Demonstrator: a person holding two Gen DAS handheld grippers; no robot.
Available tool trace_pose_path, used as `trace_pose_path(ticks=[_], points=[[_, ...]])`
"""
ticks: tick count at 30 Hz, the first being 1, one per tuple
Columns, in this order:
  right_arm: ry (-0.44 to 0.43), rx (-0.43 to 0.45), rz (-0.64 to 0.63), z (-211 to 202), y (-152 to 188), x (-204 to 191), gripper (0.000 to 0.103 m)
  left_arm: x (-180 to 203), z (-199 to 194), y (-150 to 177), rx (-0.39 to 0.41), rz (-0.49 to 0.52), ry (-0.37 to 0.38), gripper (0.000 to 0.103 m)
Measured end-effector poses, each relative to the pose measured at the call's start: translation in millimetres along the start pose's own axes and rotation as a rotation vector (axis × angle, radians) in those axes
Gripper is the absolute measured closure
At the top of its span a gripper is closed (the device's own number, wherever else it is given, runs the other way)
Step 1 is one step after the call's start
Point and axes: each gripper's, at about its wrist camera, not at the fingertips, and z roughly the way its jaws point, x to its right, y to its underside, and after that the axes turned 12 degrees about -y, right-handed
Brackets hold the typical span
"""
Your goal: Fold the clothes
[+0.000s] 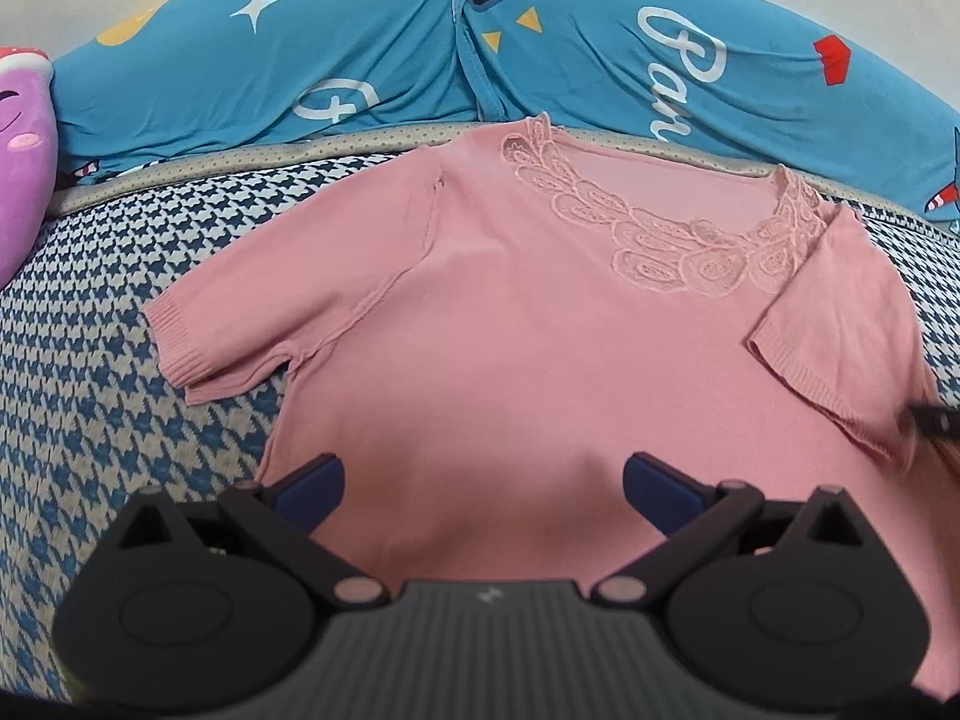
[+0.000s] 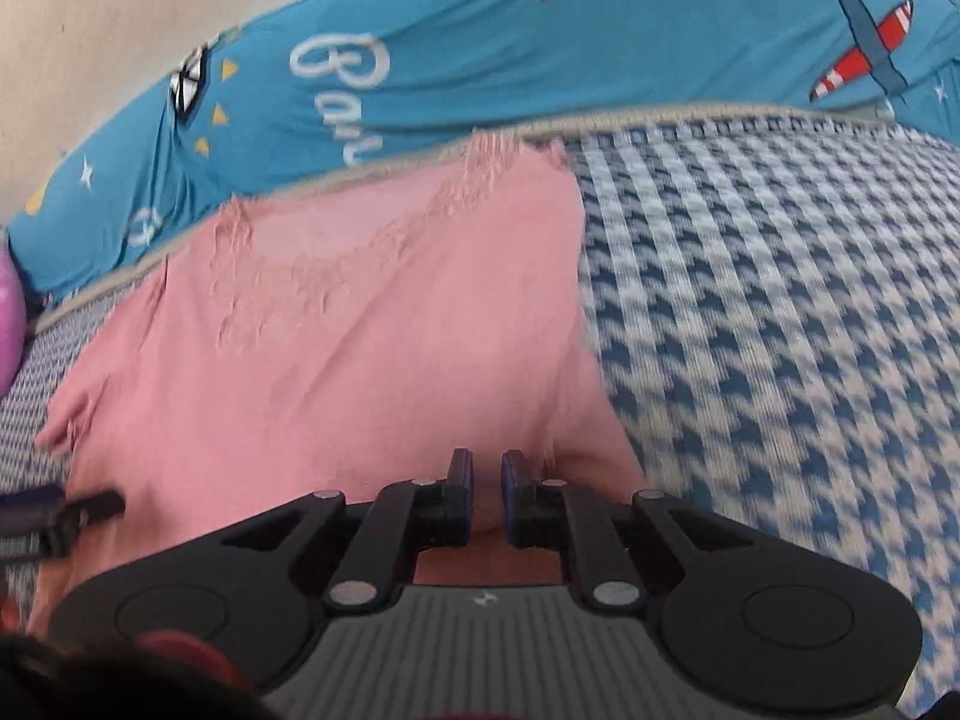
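Note:
A pink knit top (image 1: 510,330) with a lace neckline (image 1: 660,240) lies front up on the bed. Its left sleeve (image 1: 240,324) is spread out flat. The right sleeve (image 1: 840,324) is turned in over the body. My left gripper (image 1: 483,474) hovers open over the lower part of the top, nothing between its blue pads. My right gripper (image 2: 487,468) is shut on the right edge of the pink top (image 2: 330,360), pink cloth showing between its fingers. Its tip (image 1: 933,420) shows at the sleeve hem in the left wrist view. The right wrist view is motion-blurred.
A blue-and-white houndstooth bed cover (image 1: 120,360) (image 2: 780,330) lies under the top. A long blue printed cushion (image 1: 360,60) (image 2: 540,60) runs along the far edge against a pale wall. A purple plush toy (image 1: 24,150) sits at the far left.

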Motion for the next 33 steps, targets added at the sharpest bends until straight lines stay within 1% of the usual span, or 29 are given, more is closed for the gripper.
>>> trace_pose_path(ticks=[3, 4, 6, 8, 10, 12, 14, 15, 18, 23, 27, 30, 33], points=[[0.037, -0.036, -0.011, -7.7, 11.3, -6.5, 0.081, -2.2, 1.4, -0.9, -0.003, -0.005, -0.006, 0.000], [0.054, -0.048, -0.016, -9.5, 14.2, -9.7, 0.079, -3.0, 1.7, -0.9, -0.005, -0.007, -0.007, 0.000], [0.083, -0.045, -0.011, -14.6, 18.5, -16.6, 0.079, -4.3, 1.7, -0.6, -0.006, -0.008, -0.007, 0.000], [0.100, -0.025, 0.003, -22.1, 21.5, -24.2, 0.079, -5.7, 1.0, 0.0, -0.008, -0.016, -0.018, 0.000], [0.113, 0.017, 0.043, -32.9, 24.0, -32.0, 0.078, -8.0, 2.5, -0.3, -0.013, -0.024, -0.024, 0.000], [0.103, 0.052, 0.105, -41.4, 28.8, -38.1, 0.075, -10.2, 5.1, -1.3, -0.023, -0.037, -0.028, 0.000], [0.102, 0.065, 0.168, -43.7, 34.6, -43.0, 0.061, -12.9, 7.5, -2.6, -0.033, -0.056, -0.045, 0.000], [0.103, 0.069, 0.195, -44.1, 37.1, -45.4, 0.061, -14.9, 8.6, -3.3, -0.039, -0.065, -0.049, 0.000], [0.089, 0.069, 0.182, -36.5, 40.1, -55.8, 0.061, -22.0, 12.3, -3.4, -0.059, -0.087, -0.059, 0.000], [0.079, 0.041, 0.137, -20.7, 40.8, -66.6, 0.061, -40.3, 16.6, -3.7, -0.061, -0.106, -0.101, 0.000], [0.074, 0.019, 0.111, -12.8, 39.9, -73.5, 0.060, -78.0, 22.3, -9.3, -0.050, -0.182, -0.064, 0.000], [0.071, 0.003, 0.091, -6.8, 39.2, -78.6, 0.060, -110.6, 30.9, -17.1, -0.043, -0.238, -0.081, 0.000], [0.067, -0.013, 0.072, -0.8, 38.6, -83.8, 0.060, -134.3, 38.3, -27.2, -0.026, -0.256, -0.102, 0.000]])
